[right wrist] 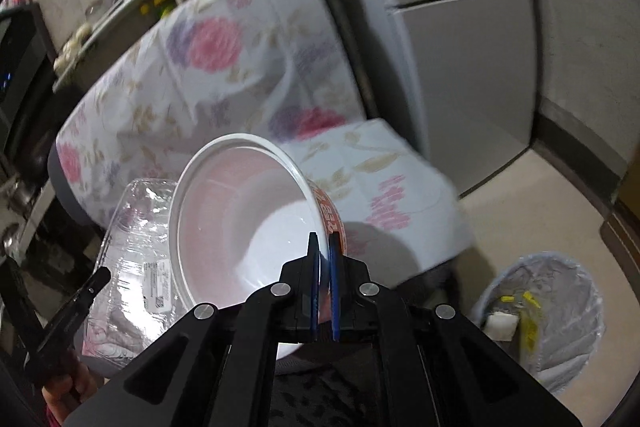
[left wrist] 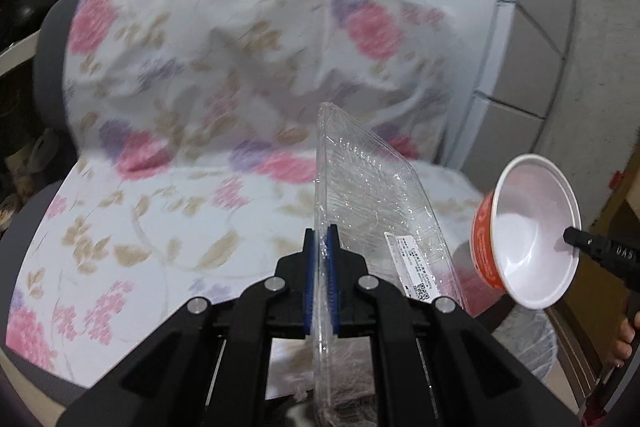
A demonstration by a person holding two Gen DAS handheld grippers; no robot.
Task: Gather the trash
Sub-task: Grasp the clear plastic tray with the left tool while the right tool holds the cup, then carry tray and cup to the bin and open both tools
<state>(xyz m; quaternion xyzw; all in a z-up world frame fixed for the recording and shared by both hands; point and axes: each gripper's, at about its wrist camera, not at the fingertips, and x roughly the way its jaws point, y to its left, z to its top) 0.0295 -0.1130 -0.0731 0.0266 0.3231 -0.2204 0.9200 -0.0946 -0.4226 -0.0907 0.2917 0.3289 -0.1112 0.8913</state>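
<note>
Left hand-held gripper (left wrist: 321,247) clamps my clear plastic tray (left wrist: 372,195); right hand-held gripper (right wrist: 324,247) pinches red-and-white paper bowl (right wrist: 240,211). Next, probably: carry both to lined bin (right wrist: 560,311), 4 o'clock.

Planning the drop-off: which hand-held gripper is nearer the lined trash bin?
Right. The right hand-held gripper, pinching the noodle bowl by its wall, sits just left of the trash bin. The left hand-held gripper, clamping the clear plastic container, is farther left.

A floral sheet (left wrist: 192,75) drapes the chair (left wrist: 50,39); the bin (right wrist: 560,315) stands on the floor (right wrist: 532,207).
</note>
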